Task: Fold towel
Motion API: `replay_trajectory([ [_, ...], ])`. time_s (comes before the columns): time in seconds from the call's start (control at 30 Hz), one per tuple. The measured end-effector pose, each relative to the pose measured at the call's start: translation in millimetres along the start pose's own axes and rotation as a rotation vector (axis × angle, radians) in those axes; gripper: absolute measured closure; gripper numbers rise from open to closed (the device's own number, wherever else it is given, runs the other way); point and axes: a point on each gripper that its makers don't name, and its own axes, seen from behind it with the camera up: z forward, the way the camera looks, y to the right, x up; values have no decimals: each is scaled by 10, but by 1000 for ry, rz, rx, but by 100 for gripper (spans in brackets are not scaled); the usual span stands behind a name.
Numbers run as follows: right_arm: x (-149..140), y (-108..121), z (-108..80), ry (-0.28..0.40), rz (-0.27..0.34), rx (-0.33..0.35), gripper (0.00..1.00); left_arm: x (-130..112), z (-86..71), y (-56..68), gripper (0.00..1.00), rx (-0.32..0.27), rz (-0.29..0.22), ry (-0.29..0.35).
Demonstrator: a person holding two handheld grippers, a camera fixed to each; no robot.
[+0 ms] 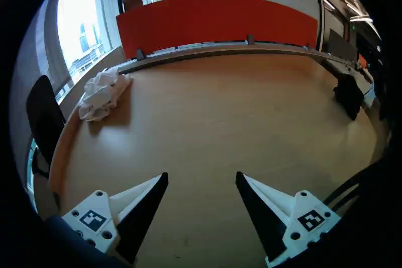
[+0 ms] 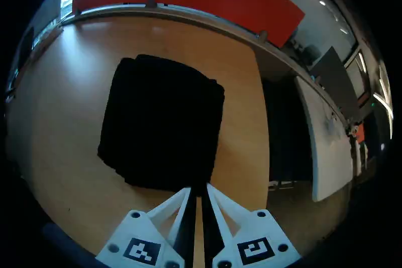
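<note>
- The left gripper [image 1: 201, 173] hovers low over the bare wood table [image 1: 226, 117], pointing across it, level and roughly square to the far edge.
- Its jaws are spread wide and hold nothing; plain tabletop shows between the fingers.
- The right gripper [image 2: 199, 187] is tilted down at the table from above.
- Its jaws are drawn almost together, with only a thin slit between them, through which wood shows.
- Its fingertips [image 2: 190, 190] reach the near edge of the towel [image 2: 161, 122]. I cannot tell whether they pinch the cloth.
- The towel is black and lies flat on the table as a rough rectangle, near the table's right-hand edge in the right gripper view.
- Farther off in the left gripper view, a crumpled white cloth [image 1: 103, 94] sits at the table's far left corner, well apart from the gripper.
- At the far right of that view is a dark shape [image 1: 349, 94]; it is too dim to tell what it is.
- A black chair [image 1: 42, 112] stands off the table's left side.
- A red divider [image 1: 216, 19] runs along the table's far edge, with a bright window [image 1: 80, 26] to its left.
</note>
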Motion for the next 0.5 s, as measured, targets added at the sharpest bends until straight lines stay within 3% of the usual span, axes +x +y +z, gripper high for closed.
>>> replay_trajectory([
  [0.13, -6, -15, -34, 9, -4, 1, 86, -4, -6, -14, 0, 3, -3, 1],
  [0.23, -8, -25, -75, 19, -5, 0, 69, -10, -8, -28, 0, 5, -6, 1],
  [0.37, -2, -28, -139, 35, -4, -1, 33, -13, 1, -43, 0, 5, -9, 0],
  [0.5, 3, -22, -200, 46, -2, -2, 22, -3, 14, -44, 0, 4, -8, 2],
])
